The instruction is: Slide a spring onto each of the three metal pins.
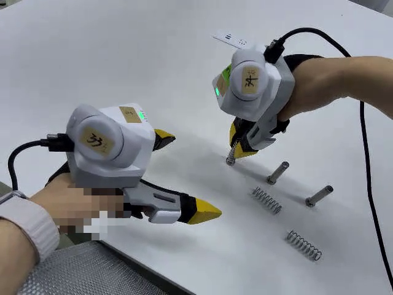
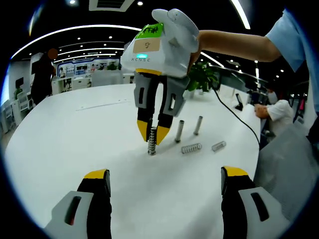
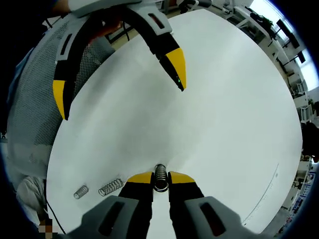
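Spring [image 2: 152,143] held upright in the right gripper [image 2: 155,133], whose yellow tips close narrowly on its coils just above the desk [image 2: 75,129]. We judge it is meant for the first of three pins, though the coils and tips hide that pin from us. Just beside it, two bare pins [image 1: 277,173] stand on end, and two loose springs [image 1: 266,200] lie flat near them, so we put the job within its first third. Nearer us, the left gripper [image 1: 187,175] hovers wide and empty, well apart from the work. We see three risks. A grip squeezed off-centre could bow the spring and let it snap free and roll across the smooth desk. A downward push at a tilt could topple the pin beneath, which nothing steadies. A careless sweep could knock over the two pins alongside.
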`<act>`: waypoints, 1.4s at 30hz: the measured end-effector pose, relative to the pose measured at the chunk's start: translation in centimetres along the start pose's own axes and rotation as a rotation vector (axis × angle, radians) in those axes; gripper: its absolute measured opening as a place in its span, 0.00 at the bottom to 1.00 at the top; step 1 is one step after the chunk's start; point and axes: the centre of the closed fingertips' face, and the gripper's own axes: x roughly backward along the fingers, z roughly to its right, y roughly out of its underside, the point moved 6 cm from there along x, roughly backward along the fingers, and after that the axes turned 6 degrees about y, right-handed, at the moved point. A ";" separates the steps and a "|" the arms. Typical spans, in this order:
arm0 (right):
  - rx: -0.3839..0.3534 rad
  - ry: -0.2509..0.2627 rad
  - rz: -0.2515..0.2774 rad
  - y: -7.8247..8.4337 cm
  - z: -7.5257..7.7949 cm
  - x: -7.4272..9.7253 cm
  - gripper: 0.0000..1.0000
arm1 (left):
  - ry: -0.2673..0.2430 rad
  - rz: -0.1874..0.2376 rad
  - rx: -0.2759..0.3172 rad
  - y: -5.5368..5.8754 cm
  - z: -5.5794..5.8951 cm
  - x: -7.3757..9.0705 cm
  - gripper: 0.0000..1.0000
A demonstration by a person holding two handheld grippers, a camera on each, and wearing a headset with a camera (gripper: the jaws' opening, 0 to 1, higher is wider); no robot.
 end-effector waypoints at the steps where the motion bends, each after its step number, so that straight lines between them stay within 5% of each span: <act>1: -0.001 -0.001 -0.001 0.1 0.0 -0.2 0.12 | -0.001 -0.003 -0.001 0.0 0.0 0.0 0.94; 24: -0.026 -0.013 0.002 0.2 -0.1 -0.7 0.13 | 0.003 -0.002 0.001 0.1 -0.2 0.1 0.93; 42: -0.001 0.090 0.083 0.5 0.3 0.1 0.79 | 0.014 -0.012 -0.005 0.2 0.2 -0.1 0.93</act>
